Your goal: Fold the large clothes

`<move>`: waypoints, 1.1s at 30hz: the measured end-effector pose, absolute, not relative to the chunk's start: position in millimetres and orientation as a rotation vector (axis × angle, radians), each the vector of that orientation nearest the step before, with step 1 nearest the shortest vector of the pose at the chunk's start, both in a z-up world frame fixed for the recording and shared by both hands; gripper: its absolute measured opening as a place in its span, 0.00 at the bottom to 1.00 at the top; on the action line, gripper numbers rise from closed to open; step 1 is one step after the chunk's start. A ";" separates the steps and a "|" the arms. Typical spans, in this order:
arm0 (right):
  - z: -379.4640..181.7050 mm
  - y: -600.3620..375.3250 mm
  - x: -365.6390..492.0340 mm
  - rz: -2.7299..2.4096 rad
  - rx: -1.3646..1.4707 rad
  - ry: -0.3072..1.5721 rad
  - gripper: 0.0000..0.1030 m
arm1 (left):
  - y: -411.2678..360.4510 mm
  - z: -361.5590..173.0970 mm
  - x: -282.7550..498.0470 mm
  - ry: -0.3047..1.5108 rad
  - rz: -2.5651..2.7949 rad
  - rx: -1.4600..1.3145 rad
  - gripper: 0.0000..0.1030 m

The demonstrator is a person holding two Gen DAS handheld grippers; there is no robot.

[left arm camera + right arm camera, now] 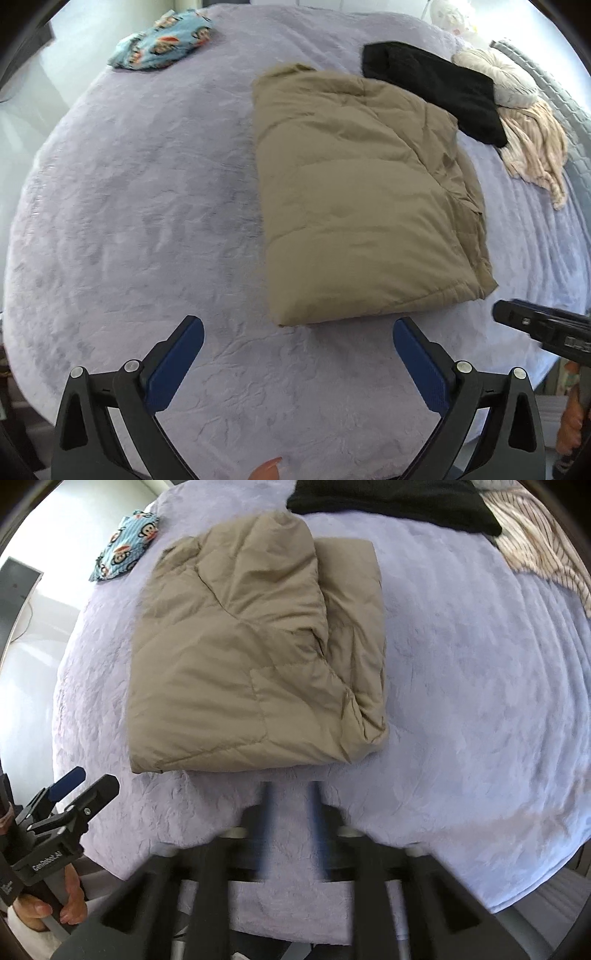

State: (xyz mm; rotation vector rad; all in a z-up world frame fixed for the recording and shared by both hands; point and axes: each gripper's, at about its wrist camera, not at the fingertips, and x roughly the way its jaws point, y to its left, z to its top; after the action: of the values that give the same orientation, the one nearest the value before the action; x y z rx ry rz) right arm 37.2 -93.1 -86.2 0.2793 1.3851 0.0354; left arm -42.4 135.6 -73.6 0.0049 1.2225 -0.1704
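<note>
Hovering over bed (pixel 129 221): left tool (pixel 298 345) gaping wide, right tool (pixel 290 812) blurred, narrow gap, both empty; puffy jacket (pixel 362 206) risks springing unfolded.

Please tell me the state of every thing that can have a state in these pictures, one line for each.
Tan padded jacket: folded into a rectangle, lying flat on the bed.
Black garment: unfolded, overlapping the striped one.
Striped beige garment: crumpled.
Blue printed cloth: bunched.
Left gripper: jaws open, holding nothing.
Right gripper: blurred, jaws narrowly apart, holding nothing.
</note>
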 end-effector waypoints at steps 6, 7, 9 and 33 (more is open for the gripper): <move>-47.8 -96.0 40.0 0.046 0.243 1.286 0.66 | 138.8 -44.5 -49.5 1.163 -0.079 -0.007 1.00; -41.1 -95.8 40.0 0.043 0.229 1.268 0.67 | 138.3 -37.1 -51.1 1.148 -0.059 -0.010 1.00; -30.3 -95.7 39.0 0.035 0.206 1.233 0.80 | 136.8 -27.1 -52.0 1.127 -0.044 -0.012 1.00; 30.2 -100.8 37.4 -0.009 0.118 1.063 1.00 | 116.7 41.0 -65.6 0.999 -0.016 -0.020 1.00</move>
State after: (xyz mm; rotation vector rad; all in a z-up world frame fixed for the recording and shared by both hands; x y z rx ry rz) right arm 37.4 -100.8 30.2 0.1183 1.0626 -0.0094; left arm -65.6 116.7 41.0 -0.0200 0.9992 -0.0162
